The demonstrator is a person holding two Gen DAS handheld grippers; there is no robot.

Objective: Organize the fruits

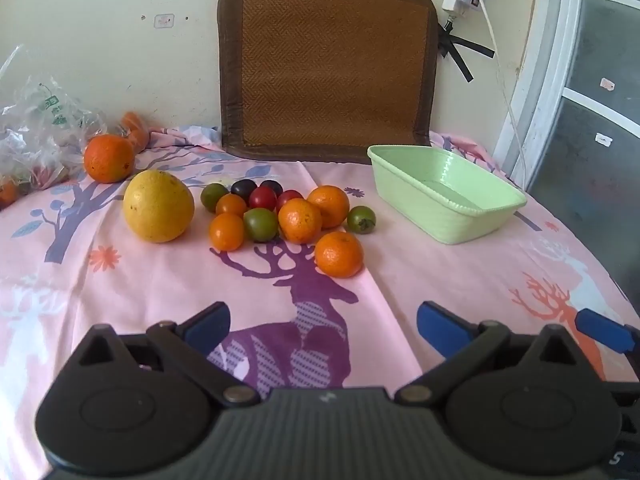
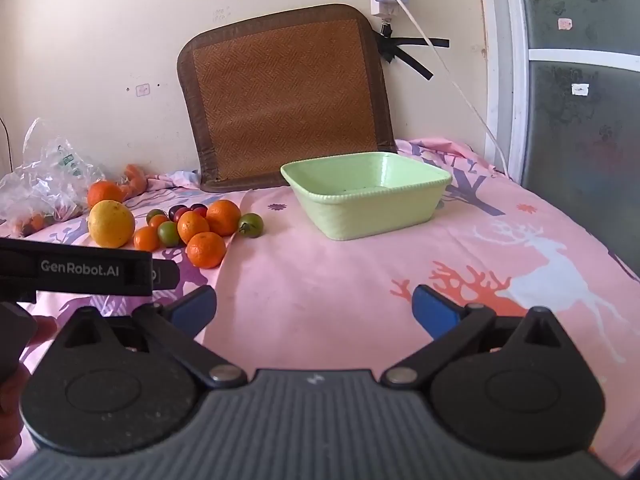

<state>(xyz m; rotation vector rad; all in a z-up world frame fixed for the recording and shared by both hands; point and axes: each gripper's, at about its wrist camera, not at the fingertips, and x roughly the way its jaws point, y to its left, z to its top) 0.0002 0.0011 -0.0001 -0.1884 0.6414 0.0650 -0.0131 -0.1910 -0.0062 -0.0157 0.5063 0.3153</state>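
Note:
A heap of fruit lies on the pink cloth: a big yellow citrus point(image 1: 158, 206) point(image 2: 111, 223), a large orange point(image 1: 109, 158) behind it, several small mandarins such as the nearest one point(image 1: 339, 254) point(image 2: 205, 249), and red, dark and green cherry tomatoes point(image 1: 262, 198). One green tomato point(image 1: 361, 219) point(image 2: 251, 224) lies apart on the right. An empty light green basket point(image 1: 460, 216) point(image 2: 352, 216) stands right of the heap. My left gripper point(image 1: 322, 326) hovers open well short of the fruit. My right gripper point(image 2: 314, 308) is open too, in front of the basket, holding nothing.
A woven brown mat point(image 1: 328, 68) leans on the wall behind the table. A crumpled clear plastic bag point(image 1: 36, 136) with more produce lies at the far left, carrots point(image 1: 136, 128) beside it. A white cable point(image 2: 452, 80) hangs from a wall socket. The left gripper's body point(image 2: 84, 270) shows at the left.

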